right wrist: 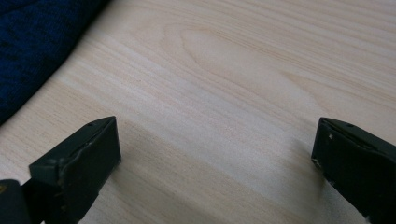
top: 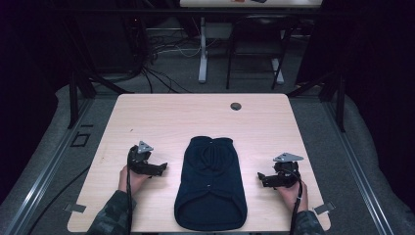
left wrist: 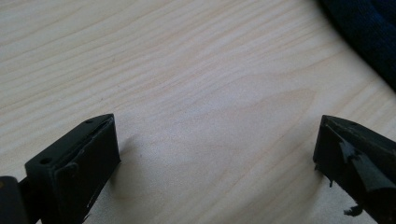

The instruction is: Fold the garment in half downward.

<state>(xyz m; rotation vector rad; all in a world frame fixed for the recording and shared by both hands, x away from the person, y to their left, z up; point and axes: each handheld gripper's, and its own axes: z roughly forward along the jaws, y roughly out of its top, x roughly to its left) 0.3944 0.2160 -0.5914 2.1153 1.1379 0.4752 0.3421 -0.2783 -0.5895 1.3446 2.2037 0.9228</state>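
While both pairs of jaws stand wide apart and grasp nothing, the left gripper [top: 157,168] and the right gripper [top: 264,178] rest low on the pale wooden worktop [top: 161,112], one at each side of a dark blue knitted garment [top: 210,183]. It lies flat and spread out between them, close to the person's edge, touched by neither. Judging from this, handling it has not begun; all the work remains.
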